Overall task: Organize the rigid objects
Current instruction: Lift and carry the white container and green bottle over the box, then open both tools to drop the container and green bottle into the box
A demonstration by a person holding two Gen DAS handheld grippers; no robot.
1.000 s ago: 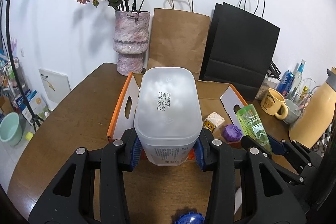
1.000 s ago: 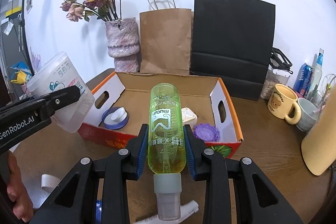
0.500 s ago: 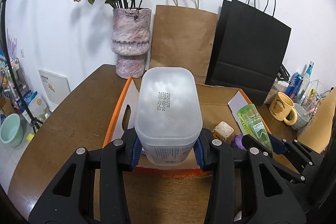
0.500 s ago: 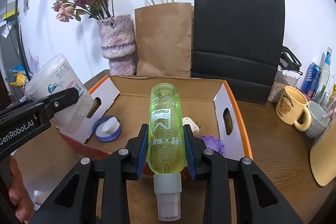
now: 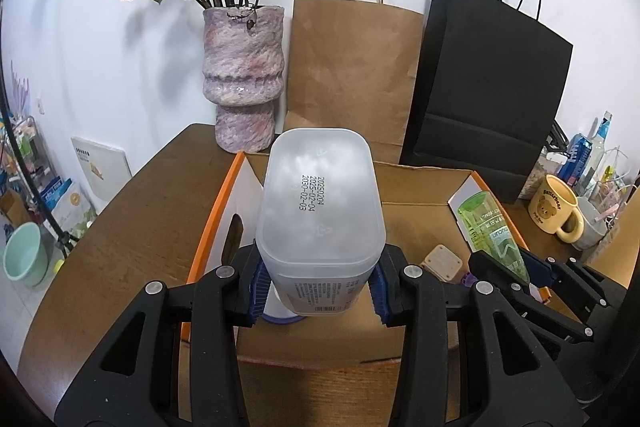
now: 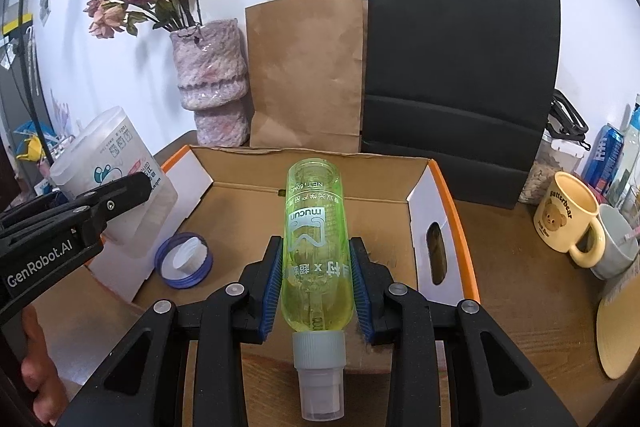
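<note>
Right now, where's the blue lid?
In the right wrist view, the blue lid lies on the box floor at its left side, below the held tub.

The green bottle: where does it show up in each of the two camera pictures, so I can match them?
Left wrist view: the green bottle is at right, held in the right gripper above the cardboard box.
Right wrist view: centre, clamped between the blue pads.
Shared landmark: the yellow bear mug, right of the box.

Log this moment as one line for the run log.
left gripper: shut on white tub | right gripper: shut on green bottle | both over cardboard box
</note>
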